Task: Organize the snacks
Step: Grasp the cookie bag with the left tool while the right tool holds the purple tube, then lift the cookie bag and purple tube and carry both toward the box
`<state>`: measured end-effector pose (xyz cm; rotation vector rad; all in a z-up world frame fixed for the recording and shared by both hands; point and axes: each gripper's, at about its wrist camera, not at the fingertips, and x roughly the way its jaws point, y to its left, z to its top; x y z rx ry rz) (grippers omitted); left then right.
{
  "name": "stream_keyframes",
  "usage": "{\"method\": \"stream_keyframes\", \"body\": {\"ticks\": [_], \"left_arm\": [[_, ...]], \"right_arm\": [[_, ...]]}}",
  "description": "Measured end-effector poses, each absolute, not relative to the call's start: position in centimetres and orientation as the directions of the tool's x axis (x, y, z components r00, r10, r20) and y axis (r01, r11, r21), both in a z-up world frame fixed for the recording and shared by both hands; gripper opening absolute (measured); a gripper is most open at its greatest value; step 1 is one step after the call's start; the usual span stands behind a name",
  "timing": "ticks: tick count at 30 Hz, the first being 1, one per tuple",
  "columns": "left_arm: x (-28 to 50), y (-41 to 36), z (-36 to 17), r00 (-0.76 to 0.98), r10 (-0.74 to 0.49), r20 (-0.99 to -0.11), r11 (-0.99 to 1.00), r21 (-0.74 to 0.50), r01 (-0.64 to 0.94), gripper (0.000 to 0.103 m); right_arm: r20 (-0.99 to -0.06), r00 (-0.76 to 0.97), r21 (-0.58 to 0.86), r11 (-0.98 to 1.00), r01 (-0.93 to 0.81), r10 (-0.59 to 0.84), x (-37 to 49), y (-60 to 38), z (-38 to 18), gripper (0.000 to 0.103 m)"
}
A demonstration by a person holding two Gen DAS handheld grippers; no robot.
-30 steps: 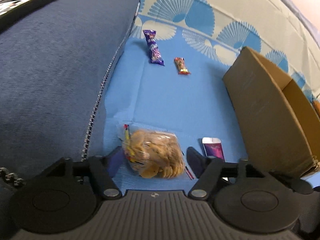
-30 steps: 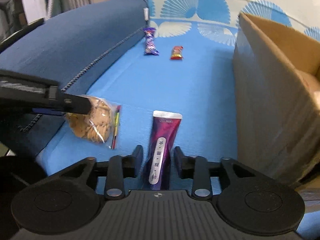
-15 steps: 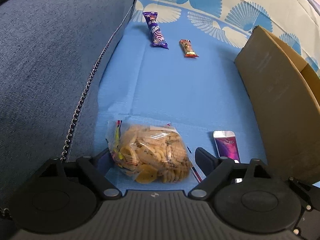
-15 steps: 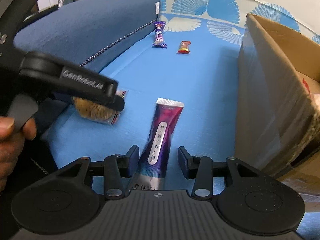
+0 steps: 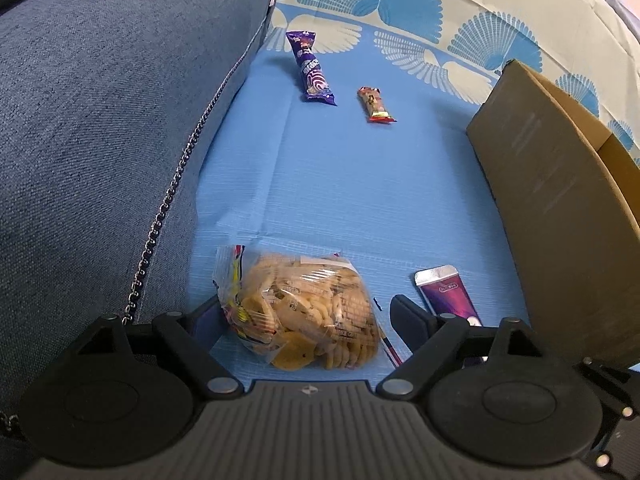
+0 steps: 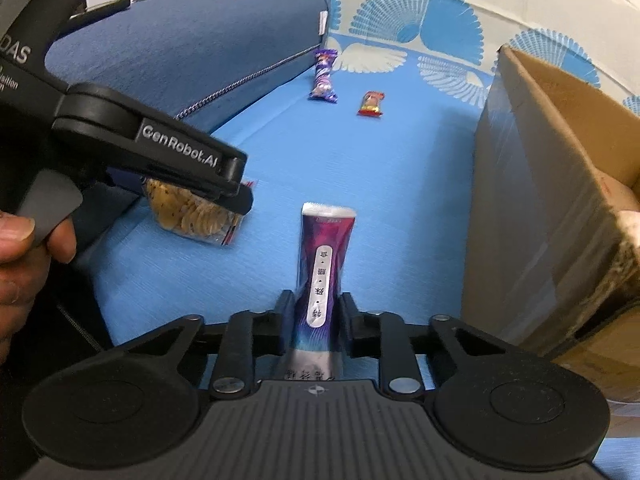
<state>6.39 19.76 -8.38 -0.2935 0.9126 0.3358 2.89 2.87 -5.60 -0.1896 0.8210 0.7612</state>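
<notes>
Purple sachet [image 6: 320, 280] at lower centre is pinched by right gripper [image 6: 316, 312], jaws just closed. Left gripper [image 5: 304, 316] jaws wide around biscuit bag [image 5: 308, 312].

A clear bag of golden crackers [image 5: 316, 316] lay flat on the blue sheet. Just beside it, a slim purple sachet [image 6: 322, 276] with a white label strip pointed lengthwise up the sheet, near the open cardboard box [image 6: 532, 208]. Well apart at the far end lay a purple wrapped bar [image 5: 310, 68] and a small red-and-gold bar [image 5: 375, 105].
</notes>
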Motion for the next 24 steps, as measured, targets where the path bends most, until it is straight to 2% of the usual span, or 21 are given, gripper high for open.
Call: {"method": "stream_keyframes", "body": {"ticks": [24], "left_arm": [[6.64,19.5,-8.52,0.566,0.139,-0.812,0.916,-0.112,-0.385,0.09]], "right_arm": [[-0.736,0.444,0.107,0.736,-0.669,0.511,2.88,2.84,-6.12,0.023]]}}
